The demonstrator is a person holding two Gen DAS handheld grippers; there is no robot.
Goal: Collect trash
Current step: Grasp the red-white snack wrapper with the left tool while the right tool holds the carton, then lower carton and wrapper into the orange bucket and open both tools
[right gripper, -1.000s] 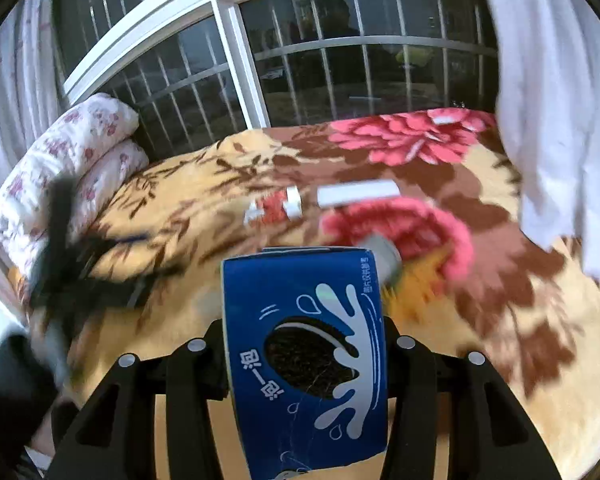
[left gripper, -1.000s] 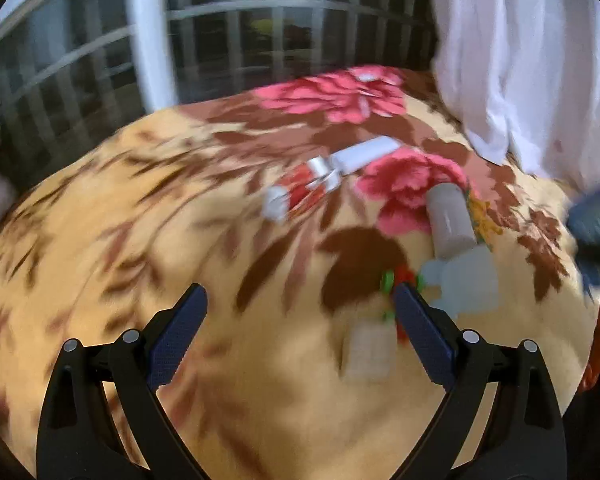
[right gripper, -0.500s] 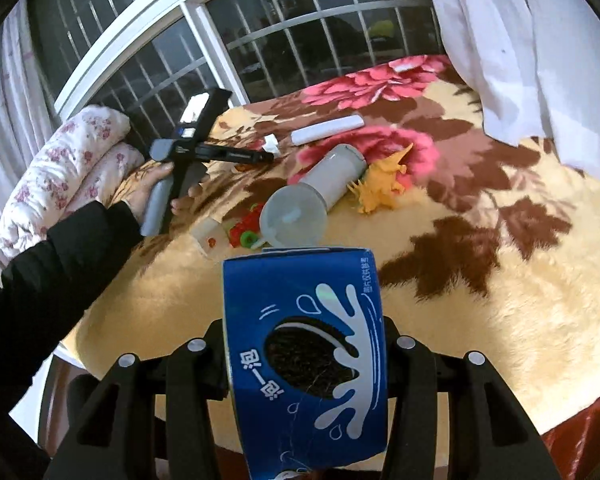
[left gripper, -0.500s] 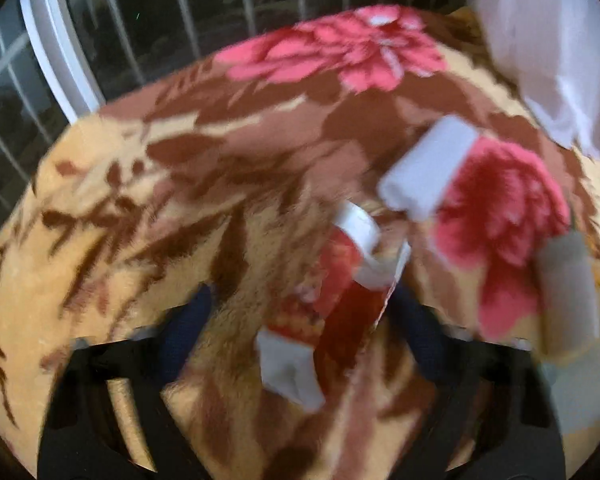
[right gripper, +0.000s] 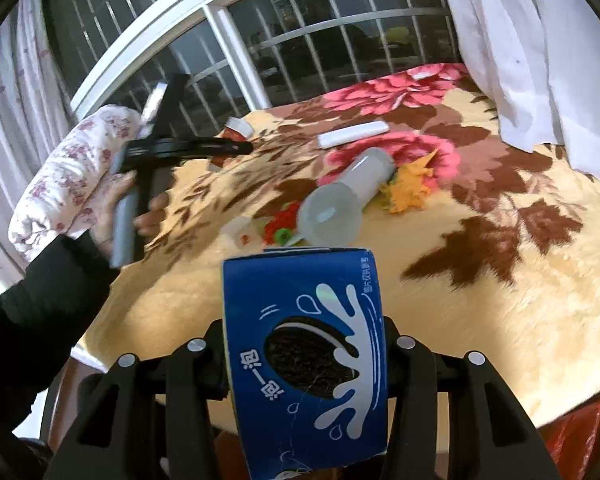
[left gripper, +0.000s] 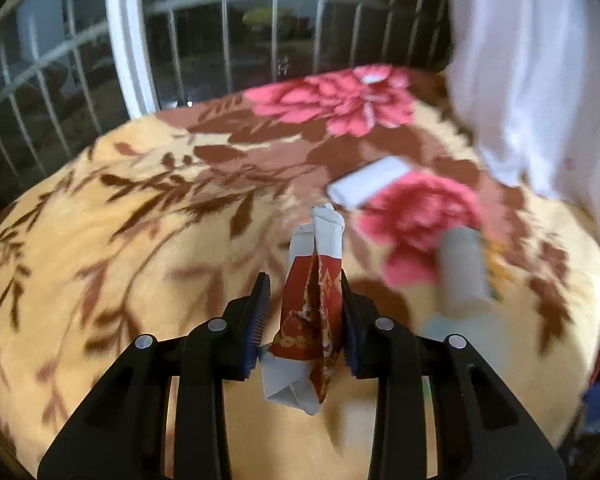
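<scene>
My left gripper (left gripper: 303, 320) is shut on a crumpled red and white wrapper (left gripper: 312, 312) and holds it above the floral blanket (left gripper: 120, 240). In the right wrist view the left gripper (right gripper: 236, 145) is raised over the blanket's far left with the wrapper (right gripper: 236, 128) at its tip. My right gripper (right gripper: 304, 356) is shut on a blue cookie box (right gripper: 306, 352) near the blanket's front edge. A frosted plastic cup (right gripper: 348, 196) lies on its side mid-blanket, also blurred in the left wrist view (left gripper: 460, 272).
A white flat packet (right gripper: 352, 134) lies behind the cup, and shows in the left wrist view (left gripper: 366, 188). An orange toy (right gripper: 412, 184), a red and green item (right gripper: 280, 228) and a small white container (right gripper: 238, 232) lie around the cup. A barred window (right gripper: 300, 48), white curtain (right gripper: 520, 52) and floral pillow (right gripper: 64, 168) border the bed.
My left gripper closed on the red and white wrapper and lifted it off the blanket. My right gripper still holds the blue box and has drawn back slightly.
</scene>
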